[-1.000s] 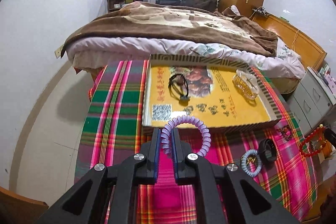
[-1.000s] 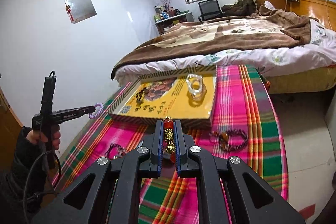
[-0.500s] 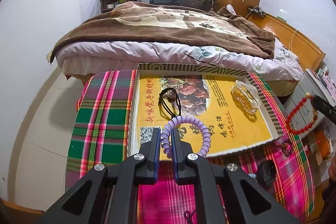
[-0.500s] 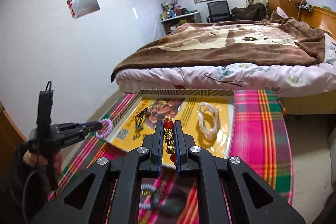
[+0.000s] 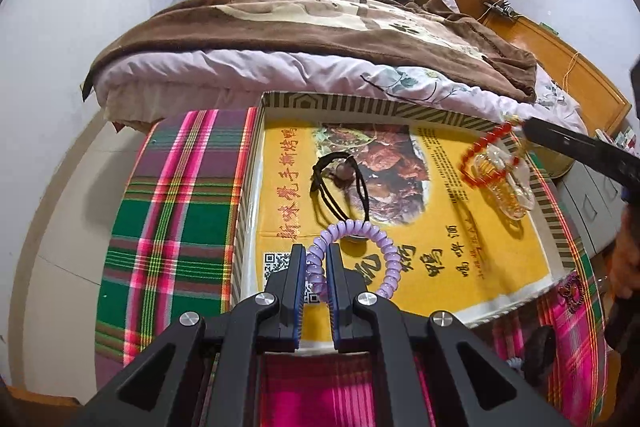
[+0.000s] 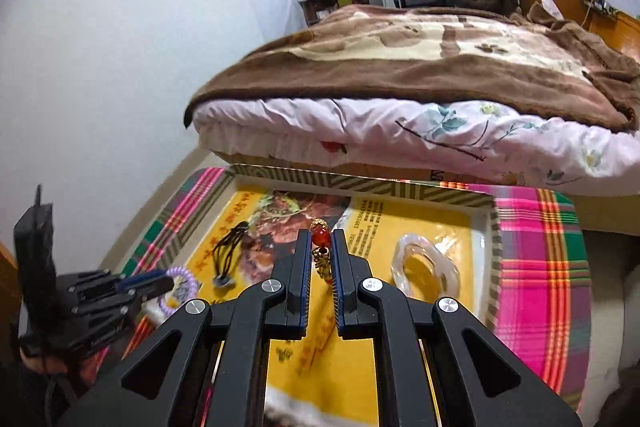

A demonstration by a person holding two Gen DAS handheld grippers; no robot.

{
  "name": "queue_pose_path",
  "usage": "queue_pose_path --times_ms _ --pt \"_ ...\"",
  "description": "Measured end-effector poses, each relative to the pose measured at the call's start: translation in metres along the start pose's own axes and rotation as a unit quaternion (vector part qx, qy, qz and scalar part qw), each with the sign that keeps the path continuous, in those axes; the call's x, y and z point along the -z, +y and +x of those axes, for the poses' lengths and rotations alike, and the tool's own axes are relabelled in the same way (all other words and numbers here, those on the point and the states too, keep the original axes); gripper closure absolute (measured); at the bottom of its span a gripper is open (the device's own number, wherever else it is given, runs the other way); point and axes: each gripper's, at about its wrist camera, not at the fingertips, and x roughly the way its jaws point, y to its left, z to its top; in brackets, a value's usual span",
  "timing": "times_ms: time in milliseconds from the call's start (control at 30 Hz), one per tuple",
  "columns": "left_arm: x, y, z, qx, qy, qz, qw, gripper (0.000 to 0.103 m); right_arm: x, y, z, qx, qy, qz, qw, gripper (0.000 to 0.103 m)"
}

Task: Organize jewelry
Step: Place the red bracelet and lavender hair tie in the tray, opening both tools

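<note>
My left gripper is shut on a purple coil hair tie and holds it above the near left part of the yellow-lined tray. My right gripper is shut on a red bead bracelet, which also shows in the left wrist view dangling over the tray's right side above a clear bangle. A black cord necklace lies in the tray's middle. In the right wrist view the left gripper is at the tray's left, the clear bangle on its right.
The tray sits on a plaid cloth table. Loose jewelry lies on the cloth at the near right: a dark bead bracelet, a black item. A bed with a brown blanket stands just behind the table. A white wall is on the left.
Both grippers have moved forward over the tray with their items still held. The red bracelet now hangs over the clear bangle; the purple tie is over the tray's near edge.
</note>
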Motion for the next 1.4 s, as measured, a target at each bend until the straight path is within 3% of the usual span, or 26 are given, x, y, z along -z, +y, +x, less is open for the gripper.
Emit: queue_pose_path --times_ms 500,1067,1167,1300,1400 --pt "0.003 0.009 0.028 -0.002 0.026 -0.006 0.9996 0.093 -0.008 0.036 0.072 0.009 0.072 -0.051 0.996 0.094" --pt "0.006 0.015 0.03 0.003 0.034 -0.009 0.9994 0.09 0.001 0.04 0.097 0.001 0.115 -0.04 0.993 0.093" --pt "0.007 0.014 0.028 0.009 0.033 -0.01 0.9993 0.083 0.001 0.04 0.096 -0.002 0.116 -0.034 0.993 0.093" --pt "0.007 0.01 0.022 0.007 0.029 -0.008 0.9995 0.064 0.0 0.041 0.089 -0.005 0.109 -0.031 0.994 0.092" --pt "0.006 0.01 0.018 0.006 0.027 -0.011 0.9996 0.063 -0.001 0.042 0.081 -0.005 0.103 -0.029 0.994 0.091"
